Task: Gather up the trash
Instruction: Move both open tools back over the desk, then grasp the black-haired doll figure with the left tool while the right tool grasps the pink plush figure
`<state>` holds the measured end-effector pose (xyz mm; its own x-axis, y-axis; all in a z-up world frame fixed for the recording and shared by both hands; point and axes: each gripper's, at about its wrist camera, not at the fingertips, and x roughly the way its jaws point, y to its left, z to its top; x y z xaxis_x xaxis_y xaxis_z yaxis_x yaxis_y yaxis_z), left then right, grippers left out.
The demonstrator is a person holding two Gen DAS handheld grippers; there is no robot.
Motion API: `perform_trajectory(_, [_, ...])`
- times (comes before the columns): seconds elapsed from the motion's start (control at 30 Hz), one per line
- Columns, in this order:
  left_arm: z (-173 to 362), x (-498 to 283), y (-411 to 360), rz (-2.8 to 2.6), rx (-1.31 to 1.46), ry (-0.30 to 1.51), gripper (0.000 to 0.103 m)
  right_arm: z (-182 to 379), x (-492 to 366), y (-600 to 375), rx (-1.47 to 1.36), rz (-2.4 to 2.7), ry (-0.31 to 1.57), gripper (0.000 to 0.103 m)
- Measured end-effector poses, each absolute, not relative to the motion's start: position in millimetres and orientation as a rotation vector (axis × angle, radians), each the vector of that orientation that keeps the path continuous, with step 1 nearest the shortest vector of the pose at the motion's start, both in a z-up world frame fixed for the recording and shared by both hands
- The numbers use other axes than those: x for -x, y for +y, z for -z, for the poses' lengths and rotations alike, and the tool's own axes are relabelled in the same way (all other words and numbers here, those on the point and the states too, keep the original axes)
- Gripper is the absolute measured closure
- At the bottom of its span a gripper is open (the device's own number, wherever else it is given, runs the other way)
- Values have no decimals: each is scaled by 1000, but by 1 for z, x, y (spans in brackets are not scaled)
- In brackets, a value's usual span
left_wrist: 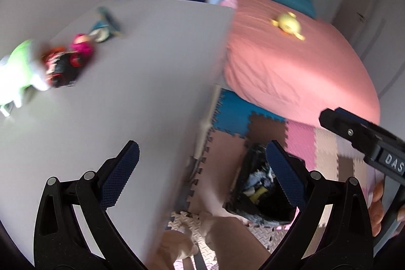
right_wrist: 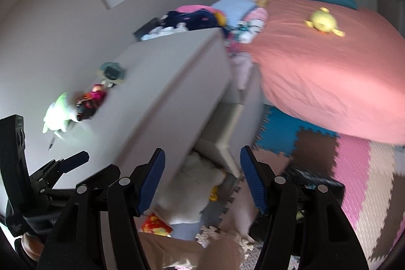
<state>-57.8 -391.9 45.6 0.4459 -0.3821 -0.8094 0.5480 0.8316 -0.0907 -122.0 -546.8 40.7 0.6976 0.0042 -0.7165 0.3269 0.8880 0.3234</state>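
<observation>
Bedroom, pink-sheeted bed [left_wrist: 291, 60] ahead; grey desk top [left_wrist: 141, 82] under wide-open, empty left gripper [left_wrist: 202, 173], black trash bag [left_wrist: 258, 189] below its right finger, mouth upward; right gripper [right_wrist: 202, 181] likewise wide.

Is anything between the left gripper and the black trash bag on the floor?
Nothing visible blocks it. The left gripper is open and empty, and the black trash bag sits open on the foam mat just beyond its right finger, beside the grey table.

Both wrist views look down from above, sharing dresser [left_wrist: 141, 72] and bed [right_wrist: 329, 72].
</observation>
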Motion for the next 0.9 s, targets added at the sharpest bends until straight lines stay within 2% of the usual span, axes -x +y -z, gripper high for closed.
perform_trajectory(0.3, [-64, -36, -316, 352, -14, 947, 6, -54, 27, -503, -400, 52, 808, 40])
perform_trajectory(0.5, [-55, -92, -278, 248, 182, 1010, 6, -52, -10, -491, -386, 13, 831, 40])
perform_trajectory(0.53, [-51, -99, -273, 235, 212, 1023, 8, -51, -15, -490, -386, 7, 836, 40])
perform_trajectory(0.57, [-48, -106, -270, 225, 237, 1035, 15, -50, -21, -488, -388, 4, 840, 40])
perform_trajectory(0.63, [-40, -118, -268, 221, 296, 1072, 23, -49, -30, -483, -385, -3, 848, 40])
perform_trajectory(0.9, [-27, -148, -271, 213, 337, 1098, 30, -48, -58, -464, -356, -45, 862, 40])
